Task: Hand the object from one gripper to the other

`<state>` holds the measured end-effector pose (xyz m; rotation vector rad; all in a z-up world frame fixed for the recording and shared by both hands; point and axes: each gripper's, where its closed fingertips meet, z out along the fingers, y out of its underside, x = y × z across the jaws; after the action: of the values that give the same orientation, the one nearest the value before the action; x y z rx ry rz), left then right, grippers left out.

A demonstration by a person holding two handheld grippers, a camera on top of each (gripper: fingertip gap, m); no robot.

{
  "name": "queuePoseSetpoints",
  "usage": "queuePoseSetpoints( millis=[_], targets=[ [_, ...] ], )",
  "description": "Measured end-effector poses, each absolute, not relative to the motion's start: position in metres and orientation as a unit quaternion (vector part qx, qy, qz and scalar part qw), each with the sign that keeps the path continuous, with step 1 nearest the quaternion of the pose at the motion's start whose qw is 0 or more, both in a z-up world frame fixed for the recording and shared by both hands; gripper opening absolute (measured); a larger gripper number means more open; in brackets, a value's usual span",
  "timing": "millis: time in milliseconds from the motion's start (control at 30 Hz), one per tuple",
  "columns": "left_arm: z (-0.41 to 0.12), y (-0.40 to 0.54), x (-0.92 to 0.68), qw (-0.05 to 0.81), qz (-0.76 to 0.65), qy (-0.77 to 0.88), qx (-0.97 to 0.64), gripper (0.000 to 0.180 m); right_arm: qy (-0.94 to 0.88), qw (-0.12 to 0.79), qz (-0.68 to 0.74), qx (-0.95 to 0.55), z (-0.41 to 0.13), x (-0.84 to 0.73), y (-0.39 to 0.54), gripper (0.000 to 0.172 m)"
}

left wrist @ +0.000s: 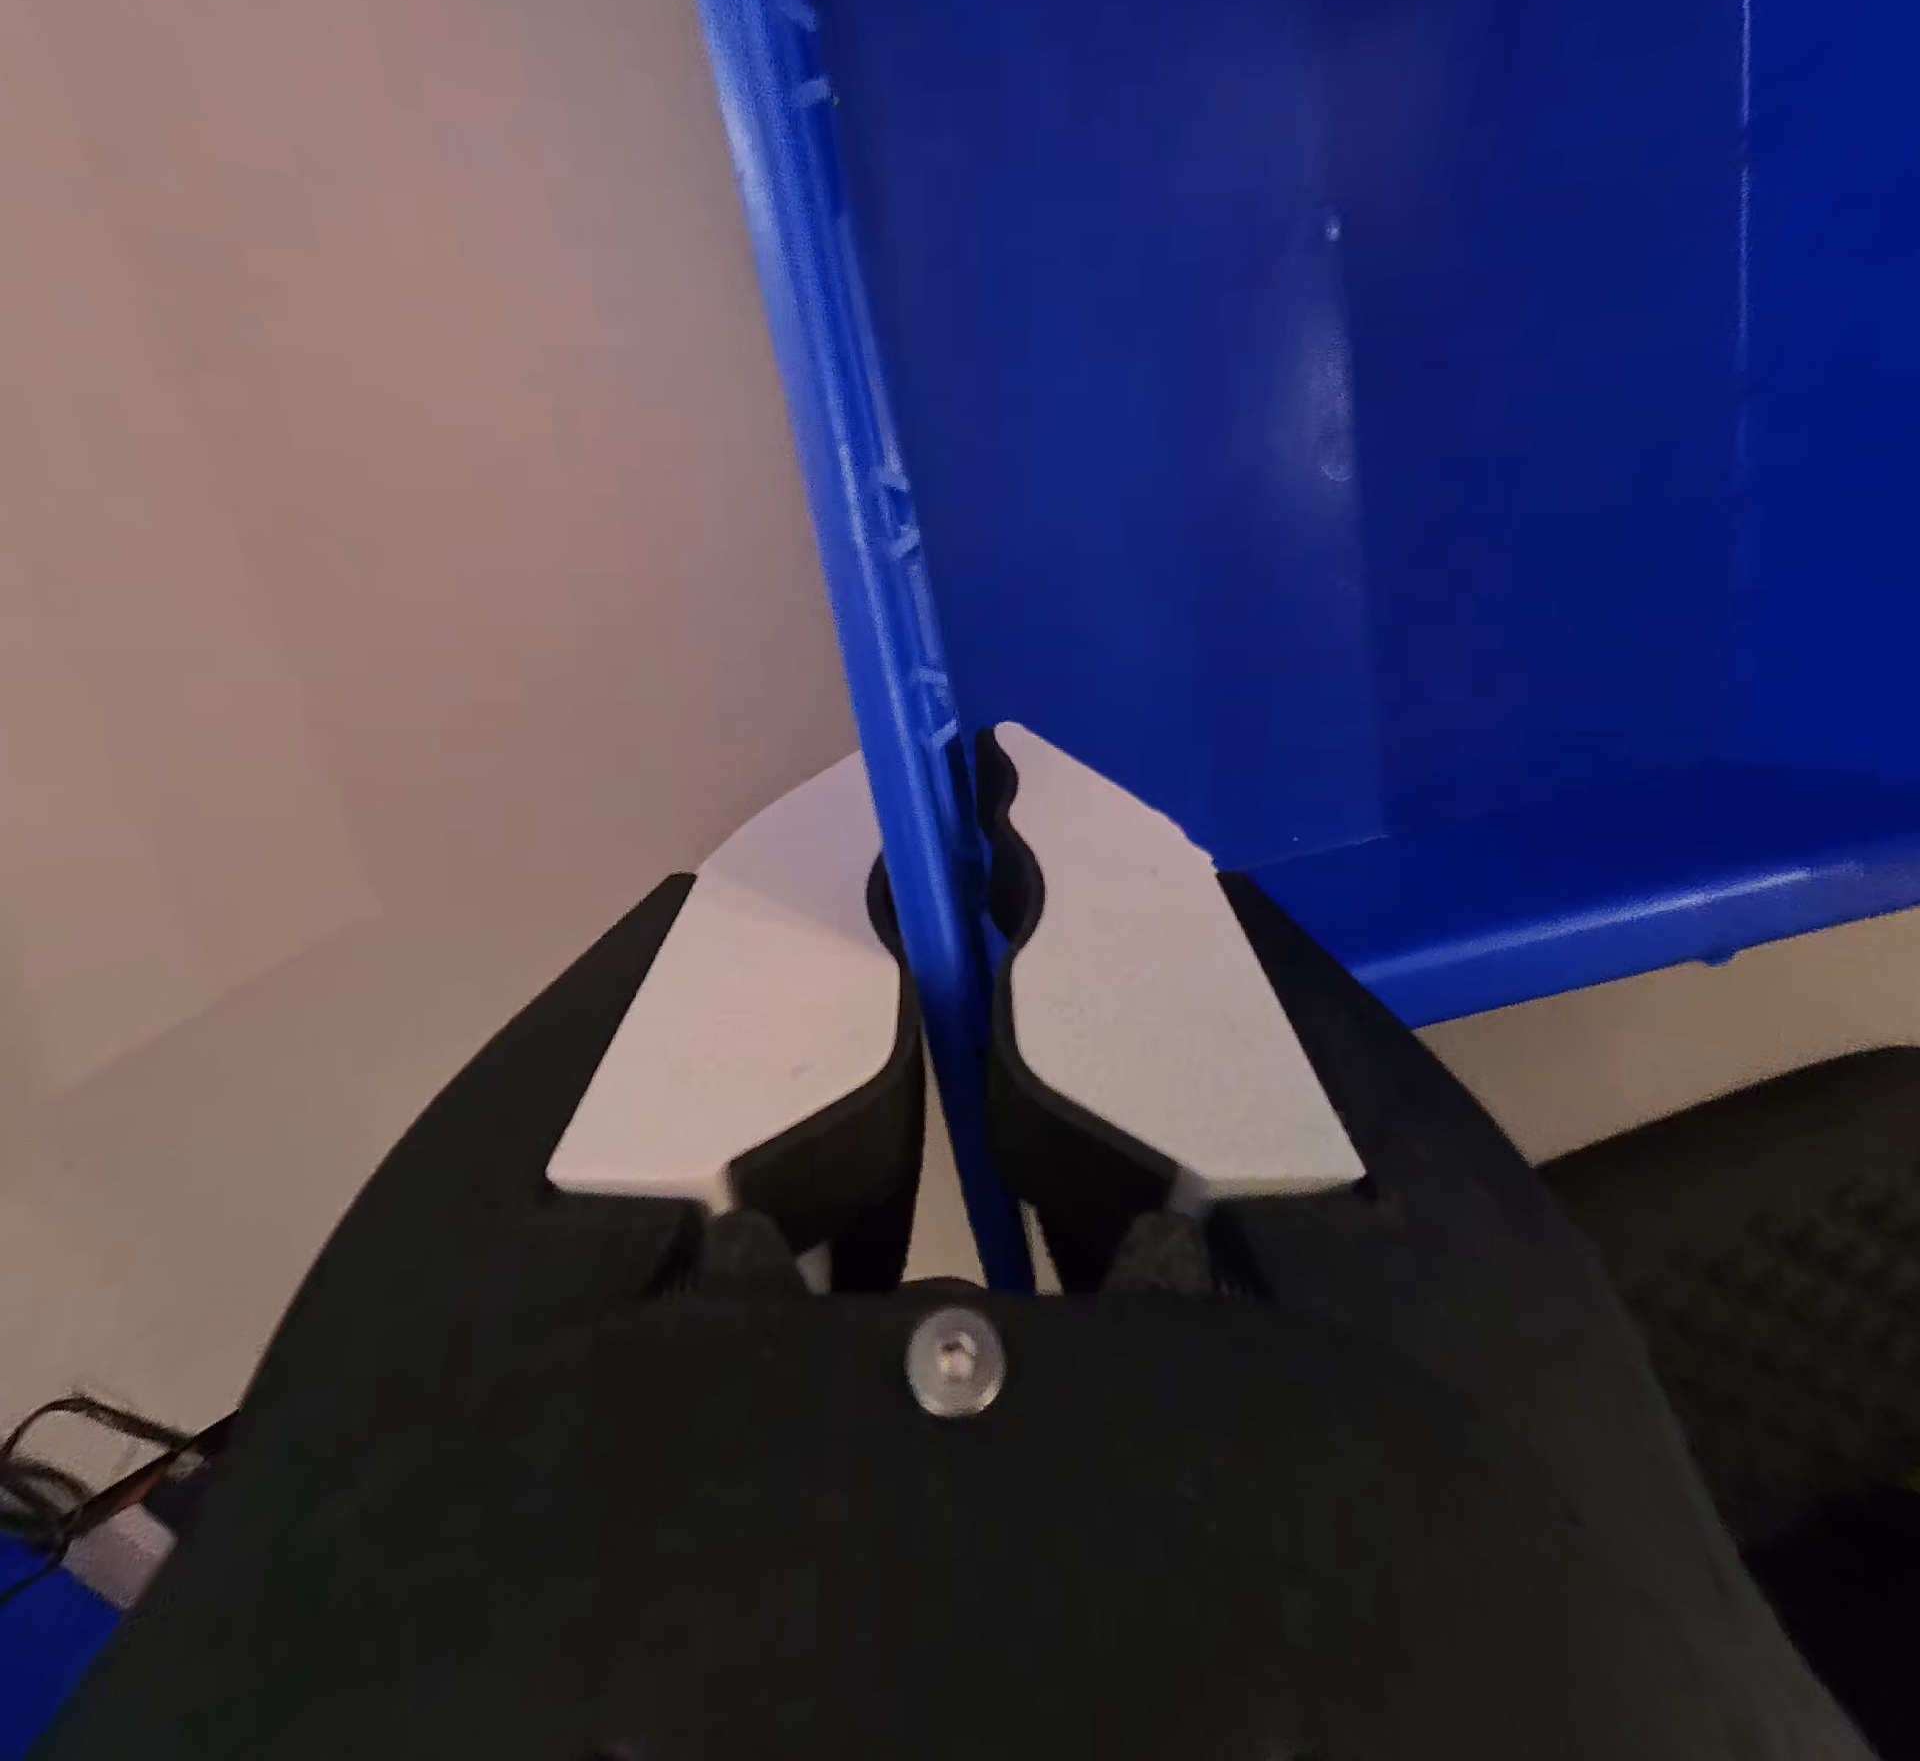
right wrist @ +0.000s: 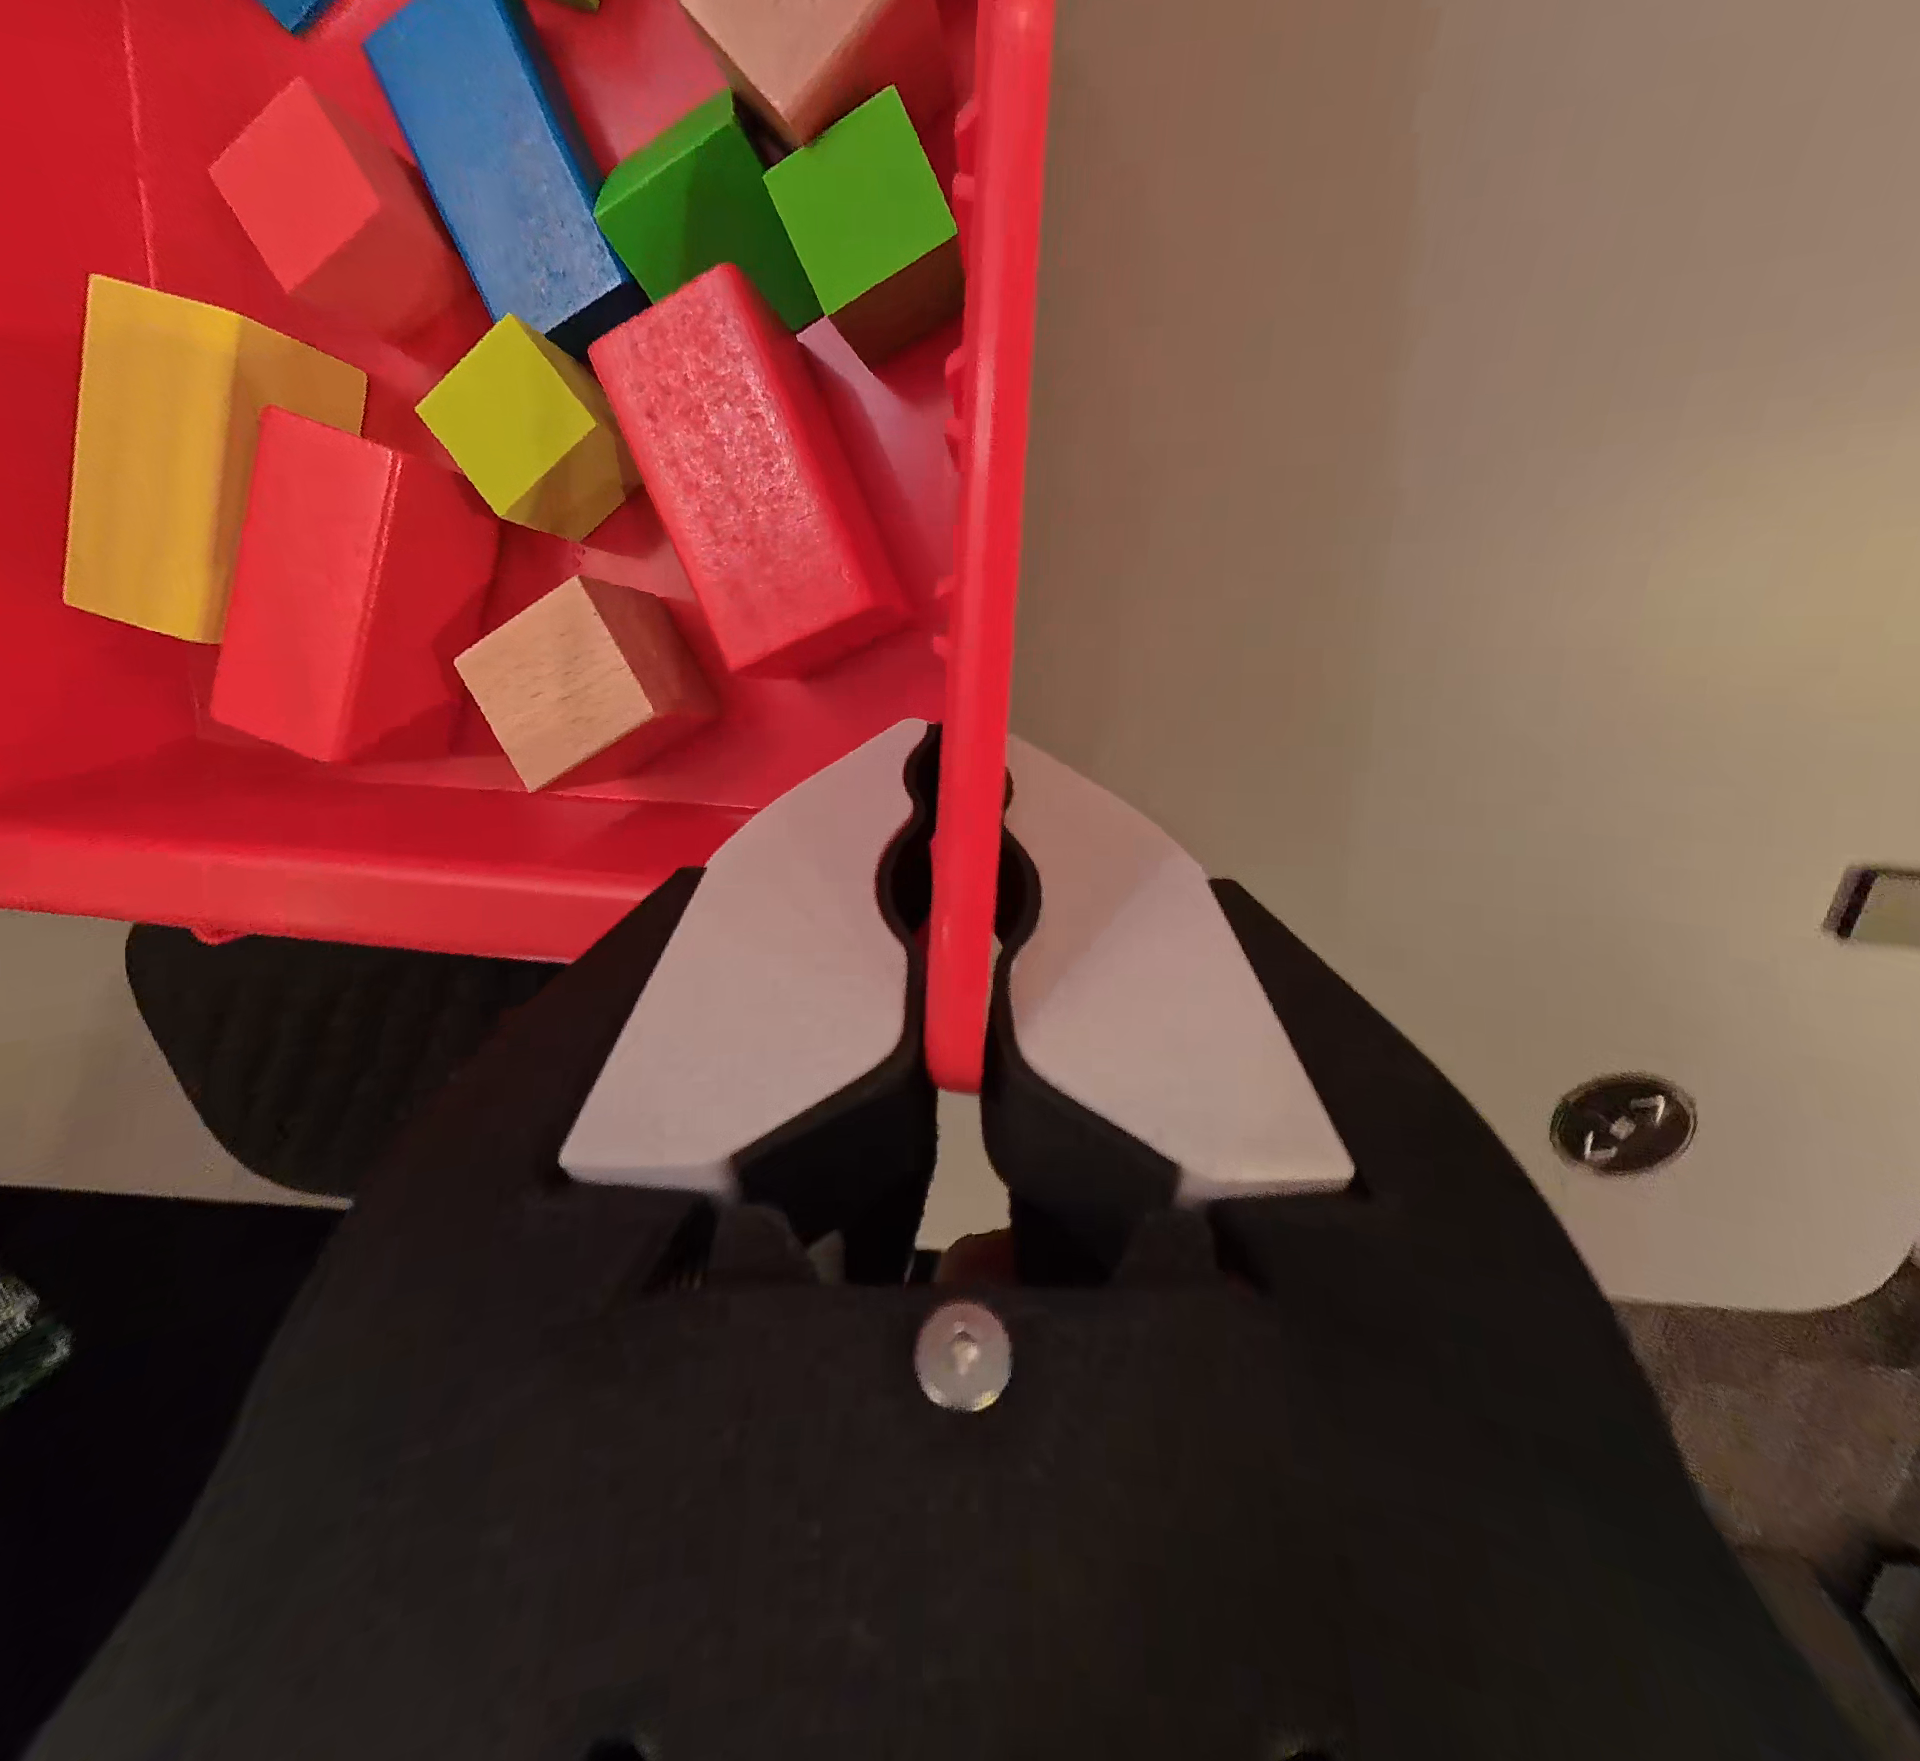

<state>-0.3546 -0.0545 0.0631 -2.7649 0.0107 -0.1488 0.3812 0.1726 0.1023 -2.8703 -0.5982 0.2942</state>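
In the left wrist view my left gripper [left wrist: 961,880] is shut on the left side wall of a blue plastic bin [left wrist: 1351,361]. The wall's rim [left wrist: 831,361] runs up between the pads; the bin's inside shows bare. In the right wrist view my right gripper [right wrist: 961,880] is shut on the right side wall [right wrist: 1013,361] of a red plastic bin [right wrist: 312,838]. The red bin holds several wooden blocks: a red bar [right wrist: 743,475], a blue bar [right wrist: 499,153], green cubes [right wrist: 862,194], a plain wood cube [right wrist: 571,672] and a yellow block [right wrist: 156,464].
Both bins stand on a pale table [right wrist: 1455,464]. A round metal fitting [right wrist: 1621,1121] is set in the table at the right. A dark mat [right wrist: 312,1067] lies under the red bin's near edge. Thin cables [left wrist: 73,1483] lie at the lower left in the left wrist view. One gripper's finger ends stand about 75 cm off the other's.
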Motion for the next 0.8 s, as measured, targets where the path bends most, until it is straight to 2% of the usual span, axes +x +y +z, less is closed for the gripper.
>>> queuePoseSetpoints(
  millis=[500, 800],
  targets=[
    [0.067, -0.094, -0.325, 0.161, -0.081, 0.062, -0.982, 0.006, -0.206, 0.079, 0.101, -0.97, 0.115, 0.417, 0.121, 0.003],
    [0.065, -0.055, -0.232, 0.15, -0.12, 0.124, -0.974, 0.006, -0.217, 0.072, 0.104, -0.968, 0.119, 0.444, 0.112, 0.003]
  ],
)
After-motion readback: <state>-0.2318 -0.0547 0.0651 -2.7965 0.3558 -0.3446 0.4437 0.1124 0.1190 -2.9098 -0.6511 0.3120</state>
